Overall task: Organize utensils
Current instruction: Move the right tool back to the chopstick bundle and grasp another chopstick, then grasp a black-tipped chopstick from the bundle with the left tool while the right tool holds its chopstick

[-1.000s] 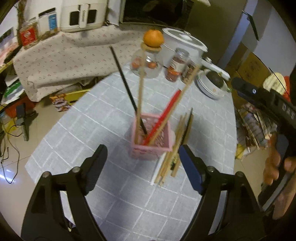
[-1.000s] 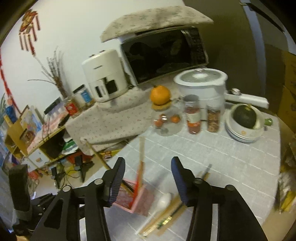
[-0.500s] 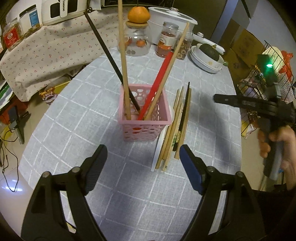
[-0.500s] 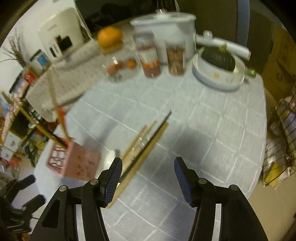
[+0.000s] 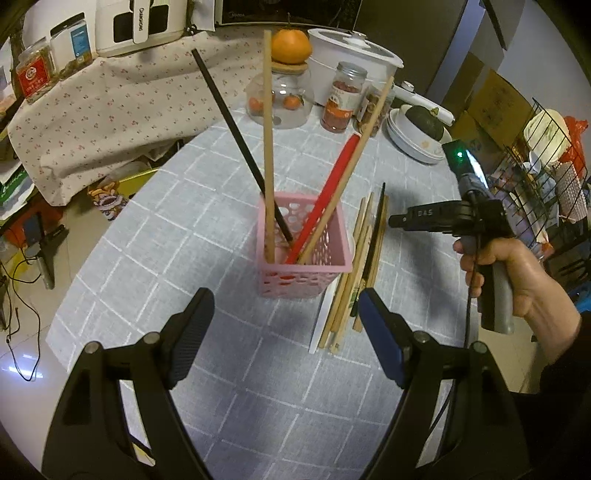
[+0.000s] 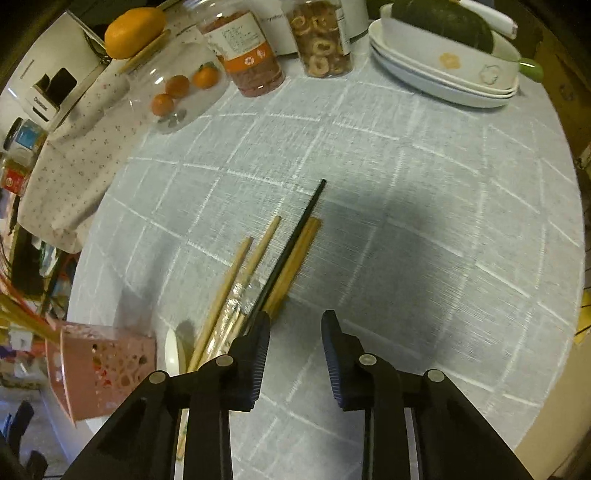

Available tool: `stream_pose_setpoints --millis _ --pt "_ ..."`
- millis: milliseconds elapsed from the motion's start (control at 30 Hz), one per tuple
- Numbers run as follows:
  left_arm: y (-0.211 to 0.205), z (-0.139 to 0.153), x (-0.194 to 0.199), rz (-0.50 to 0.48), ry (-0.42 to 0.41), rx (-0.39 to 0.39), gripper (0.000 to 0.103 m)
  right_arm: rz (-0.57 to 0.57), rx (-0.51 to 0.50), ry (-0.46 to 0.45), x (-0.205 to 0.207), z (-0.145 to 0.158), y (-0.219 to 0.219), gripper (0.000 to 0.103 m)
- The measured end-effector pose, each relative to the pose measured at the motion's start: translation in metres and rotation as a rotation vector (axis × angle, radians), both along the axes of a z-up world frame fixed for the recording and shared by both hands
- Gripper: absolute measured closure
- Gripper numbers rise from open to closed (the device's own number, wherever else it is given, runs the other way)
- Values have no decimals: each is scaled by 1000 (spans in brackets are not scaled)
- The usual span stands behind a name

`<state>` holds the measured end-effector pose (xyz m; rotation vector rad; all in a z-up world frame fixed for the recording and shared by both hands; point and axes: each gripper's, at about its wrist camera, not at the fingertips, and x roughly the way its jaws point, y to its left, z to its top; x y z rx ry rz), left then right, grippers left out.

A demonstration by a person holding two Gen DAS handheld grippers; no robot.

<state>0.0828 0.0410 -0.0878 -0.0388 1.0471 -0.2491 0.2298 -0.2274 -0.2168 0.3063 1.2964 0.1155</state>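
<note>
The round surface (image 5: 207, 236) carries a grey cloth with a white grid. At its far edge stand one white cooker (image 5: 354, 55), one stack of white dishes (image 6: 443, 74) with a dark green squash (image 6: 443, 18) in the top one, one glass jar (image 5: 284, 99) with an orange (image 5: 290, 46) on its lid, and two smaller jars with food.

Near the middle stands one pink basket (image 5: 303, 275) with round holes. In it lean four sticks: one black chopstick (image 5: 236, 136), two wooden chopsticks and one red one (image 5: 328, 192).

Just right of the basket, a bundle of loose chopsticks (image 5: 364, 266) lies flat on the surface: four wooden ones and one black can be counted, and one white spoon (image 6: 171, 350) lies beside them.

The left tongs (image 5: 284, 332) hang above the surface in front of the basket, spread wide, with nothing between them.

The right tongs (image 6: 295, 350), held in a hand (image 5: 517, 280), point down at the right side of the bundle. They are closing; only bare cloth is between them, and the left finger (image 6: 255, 354) is at the bundle's edge.
</note>
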Motion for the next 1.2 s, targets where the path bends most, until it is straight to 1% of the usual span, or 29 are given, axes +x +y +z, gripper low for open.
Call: stream_pose_setpoints --millis 100,167,267,333,433,500,533,567,600,633,667,767,800,900,967,1000,1033,1067,1100,1200 --pt "1 2 0 2 -8 0 23 -7 4 12 7 -6 4 75" --pt "1 3 0 2 -12 -2 23 -11 -24 22 9 -11 6 78" --pt "0 6 -2 -4 -26 2 23 -6 -61 41 14 -10 13 78" --pt "-2 8 -3 -8 -37 10 23 13 -104 49 17 -9 21 76" --pt "-5 10 -5 -13 -49 20 23 83 -242 70 22 -11 45 76" --pt "-7 12 -6 -16 -56 23 23 88 -266 85 23 -11 49 76" --pt "-8 13 -7 -15 -60 24 23 81 -251 93 24 -11 47 77" --pt "-9 14 -8 -18 -64 25 23 75 -247 95 24 -11 45 83" --pt "-11 16 -8 -24 -68 26 23 74 -242 92 22 -11 41 86" --pt "-13 18 -9 -31 -73 28 23 75 -234 88 20 -11 36 91" --pt "-15 19 -9 -36 -78 29 23 73 -220 86 17 -11 31 93" --pt "-25 29 -11 -58 -96 16 23 47 -103 71 2 -9 7 94" --pt "-31 33 -12 -70 -108 12 23 29 -82 73 -4 -7 -4 94" --pt "-50 42 -14 -106 -134 13 23 -12 -57 61 -22 1 -33 94" --pt "-66 46 -12 -139 -128 0 24 -29 -57 43 -36 10 -52 94" --pt "-75 46 -11 -162 -116 -7 29 -32 -57 32 -42 14 -60 94" --pt "-88 45 -8 -190 -97 -8 31 -35 -58 23 -47 19 -67 94" --pt "-99 44 -6 -208 -81 -1 36 -36 -56 16 -54 23 -71 94" --pt "-109 42 -2 -224 -66 10 43 -38 -48 7 -59 26 -79 94" --pt "-151 29 17 -279 -2 46 56 -54 -7 -10 -65 33 -102 94"
